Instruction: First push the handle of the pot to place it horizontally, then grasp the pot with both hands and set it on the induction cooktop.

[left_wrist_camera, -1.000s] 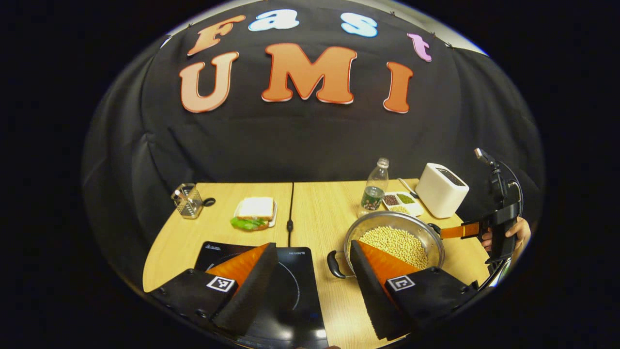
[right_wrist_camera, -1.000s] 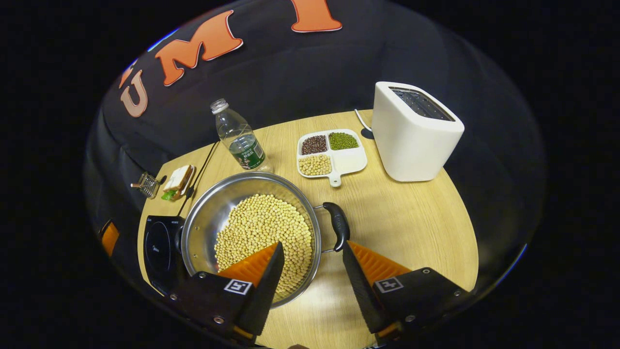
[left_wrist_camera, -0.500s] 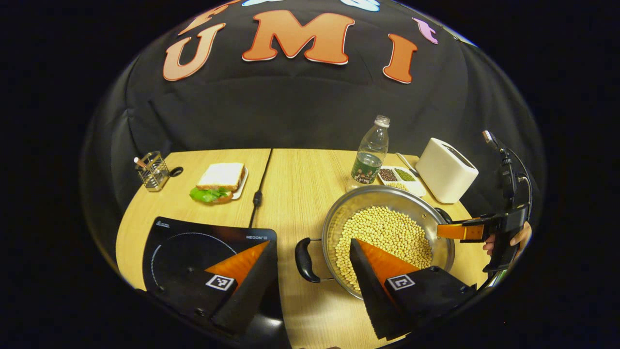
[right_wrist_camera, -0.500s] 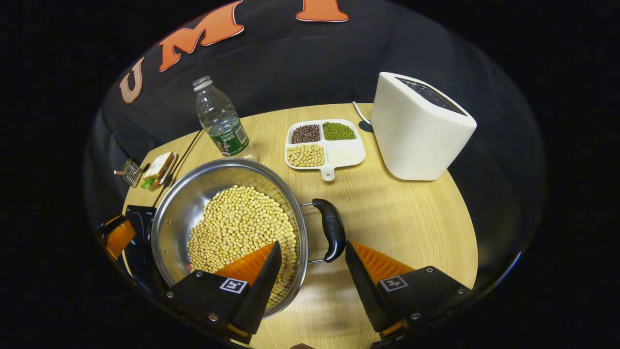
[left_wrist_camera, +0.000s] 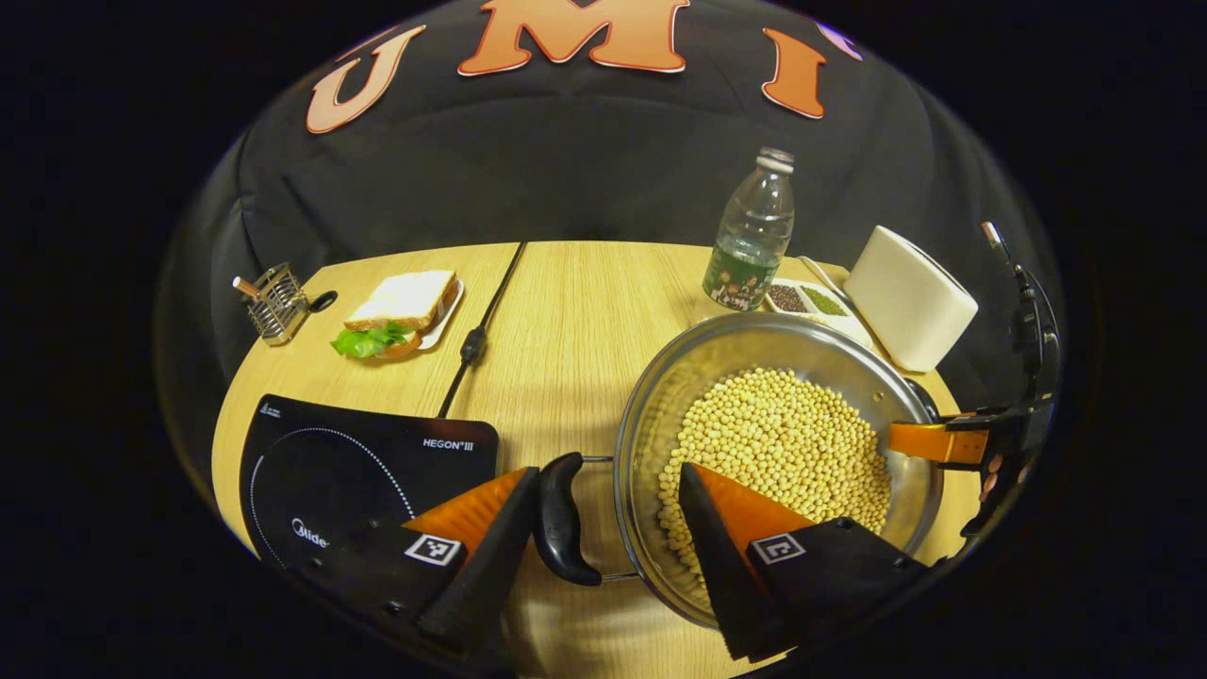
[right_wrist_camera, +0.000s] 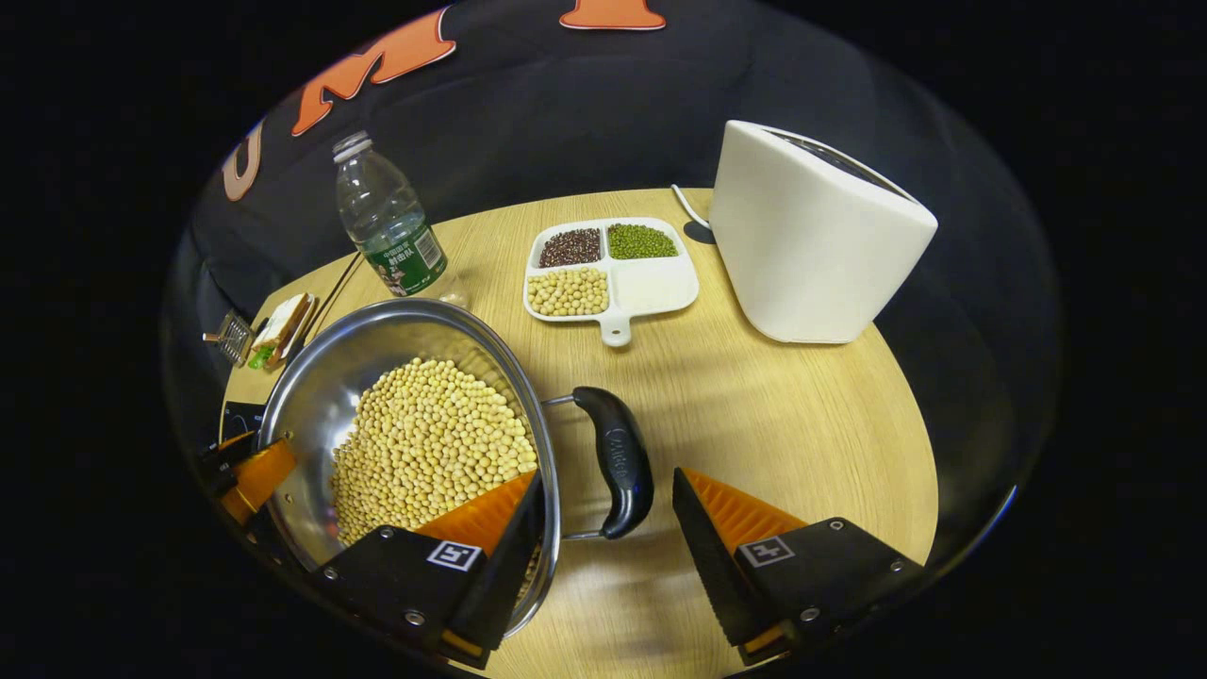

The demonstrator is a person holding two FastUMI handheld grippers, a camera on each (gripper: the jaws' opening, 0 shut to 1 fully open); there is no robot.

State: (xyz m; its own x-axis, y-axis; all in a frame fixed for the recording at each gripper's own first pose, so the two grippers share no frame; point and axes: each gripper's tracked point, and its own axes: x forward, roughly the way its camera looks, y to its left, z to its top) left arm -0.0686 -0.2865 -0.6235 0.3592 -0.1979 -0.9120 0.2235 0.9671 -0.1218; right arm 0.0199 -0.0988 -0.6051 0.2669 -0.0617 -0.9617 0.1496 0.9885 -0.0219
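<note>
Two hand-held claws close in on a steel pot (left_wrist_camera: 660,415) heaped with soybeans (left_wrist_camera: 783,443), each lined up with one of its black side handles so the load can be raised level from both ends. In the left gripper view, the left claw (left_wrist_camera: 608,514) stands with its jaws spread wide, straddling the pot's near handle (left_wrist_camera: 563,519): that handle lies just beside the inner face of the finger at 7 o'clock, while the finger at 5 o'clock reaches in over the rim above the beans. In the right gripper view, the right claw (right_wrist_camera: 603,514) is likewise spread open around the opposite handle (right_wrist_camera: 618,462), one finger over the beans, the other outside on the bare wooden surface (right_wrist_camera: 801,424); neither handle is pinched yet. The pot sits on the surface at roughly 3 o'clock from the black induction cooktop (left_wrist_camera: 358,462), near it but not on it, with the cooktop's power cord (left_wrist_camera: 476,335) trailing away toward 12 o'clock. The handles appear already turned to lie crosswise, so the push step looks complete and the two-sided grasp is judged to be the step in hand. Standing clear of the likely path are a water bottle (right_wrist_camera: 387,226), a divided dish of beans (right_wrist_camera: 613,273), a white toaster (right_wrist_camera: 811,236), a sandwich on a plate (left_wrist_camera: 401,306) and a small wire holder (left_wrist_camera: 273,302). With the pot so full, an uneven lift could tip beans over the rim.
</note>
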